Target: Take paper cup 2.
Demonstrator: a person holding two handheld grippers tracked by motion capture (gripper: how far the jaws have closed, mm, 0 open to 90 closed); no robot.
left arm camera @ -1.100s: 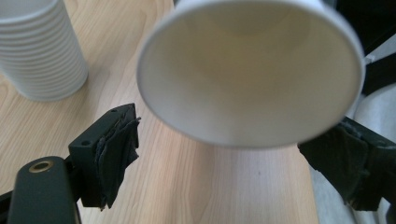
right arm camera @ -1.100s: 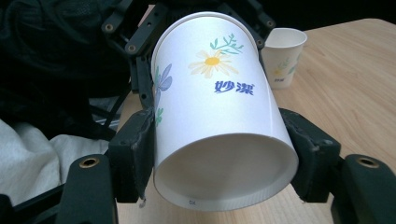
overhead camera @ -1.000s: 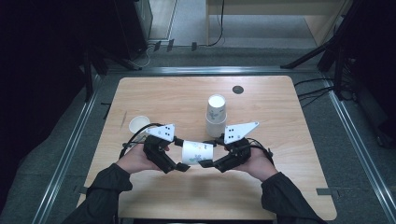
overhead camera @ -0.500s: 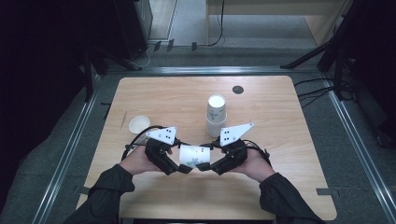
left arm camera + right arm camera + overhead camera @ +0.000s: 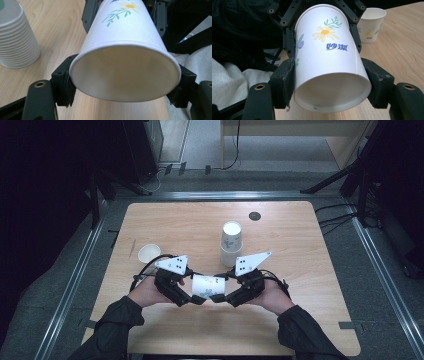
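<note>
Paper cup (image 5: 207,286), printed with a daisy, lying on its side above the table (image 5: 310,320), toward the near edge at mid-width, held between both grippers. Left gripper (image 5: 192,298): jaws clamped on the cup's open rim end; in the left gripper view the mouth faces the camera. Right gripper (image 5: 222,298): jaws clamped on the cup's base end; in the right gripper view the recessed bottom faces the camera. Farther back, near the left edge, a single upright cup (image 5: 149,254). Beyond the grippers, mid-table, a stack of upturned cups (image 5: 231,242). Near the far edge, a small dark disc (image 5: 254,216).
</note>
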